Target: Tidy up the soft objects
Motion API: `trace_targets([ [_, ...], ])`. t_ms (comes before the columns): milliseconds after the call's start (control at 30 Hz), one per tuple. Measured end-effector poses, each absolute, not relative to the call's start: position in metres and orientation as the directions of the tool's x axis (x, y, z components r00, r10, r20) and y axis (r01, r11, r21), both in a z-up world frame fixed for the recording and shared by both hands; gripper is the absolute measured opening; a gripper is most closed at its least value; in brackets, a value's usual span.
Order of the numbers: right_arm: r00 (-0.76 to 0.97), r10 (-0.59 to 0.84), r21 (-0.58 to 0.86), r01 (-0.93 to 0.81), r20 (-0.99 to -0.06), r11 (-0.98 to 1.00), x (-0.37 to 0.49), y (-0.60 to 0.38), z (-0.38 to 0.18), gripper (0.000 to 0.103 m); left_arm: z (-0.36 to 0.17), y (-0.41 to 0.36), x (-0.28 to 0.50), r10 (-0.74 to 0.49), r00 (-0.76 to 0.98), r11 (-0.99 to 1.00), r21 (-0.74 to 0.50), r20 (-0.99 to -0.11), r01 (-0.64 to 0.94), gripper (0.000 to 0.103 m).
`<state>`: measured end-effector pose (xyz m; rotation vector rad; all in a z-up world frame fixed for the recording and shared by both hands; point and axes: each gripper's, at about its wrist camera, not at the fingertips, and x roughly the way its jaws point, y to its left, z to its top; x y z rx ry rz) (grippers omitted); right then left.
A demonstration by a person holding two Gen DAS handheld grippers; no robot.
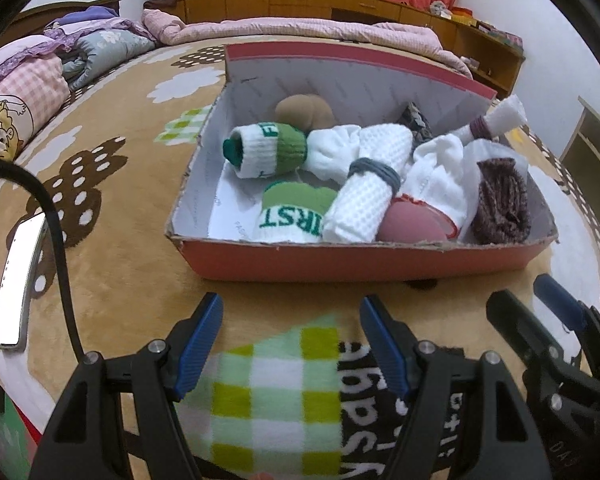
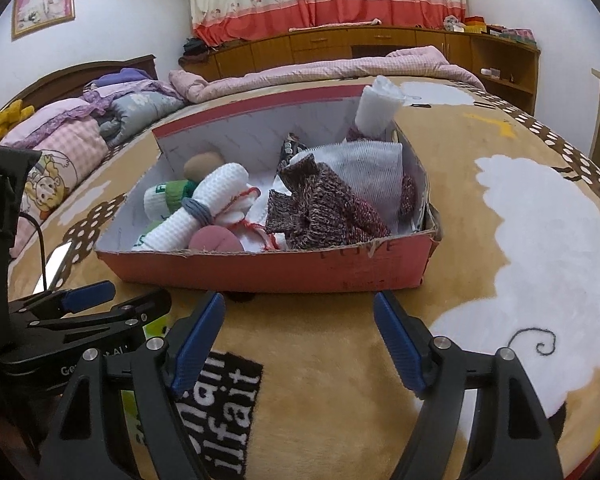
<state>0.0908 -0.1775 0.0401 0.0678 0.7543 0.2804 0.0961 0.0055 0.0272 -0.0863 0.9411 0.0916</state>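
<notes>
Item: red box (image 1: 340, 260), open-topped, on a tan patterned blanket (image 1: 120, 208) covering a bed; centre of both wrist views, its long axis running left to right across the frame, near wall facing both grippers. Contents: two green-and-white socks (image 1: 268, 148), rolled, left half; white waffle roll (image 1: 368, 196) bound with a grey band, lying diagonally from upper right to lower left at centre; pink pad (image 1: 412, 224) against the near wall; brown knit piece (image 1: 500, 204), right end; white cloths (image 1: 440, 176) loosely bunched between; tan ball (image 1: 304, 108) at the far wall; a second white roll (image 1: 496, 120) leaning out over the far right corner. Left gripper (image 1: 292, 344): bottom centre of the left view, jaws apart, nothing between them, a green check patch of blanket beneath. Right gripper (image 2: 300, 344): bottom centre of the right view, jaws wide apart and empty, over a black lettered patch. Relation: the box lies straight ahead of and above both grippers in frame, near but not touching. The left gripper faces the box's left-centre, nearer the socks; the right faces its right-centre, nearer the knit piece. Loose soft items outside the box: none visible. Judgement: sorting appears largely done; the overhanging roll is likeliest to need tucking, and the right gripper is nearer it.
</notes>
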Motion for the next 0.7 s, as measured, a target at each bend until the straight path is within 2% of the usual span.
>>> trace_targets([
  [700, 0.691, 0.276, 0.162, -0.226, -0.668, 0.96, 0.0912, -0.177, 0.0397, 0.079, 0.023, -0.0008, 0.0972, 0.04, 0.579, 0.994, -0.026, -0.814, -0.105, 0.075],
])
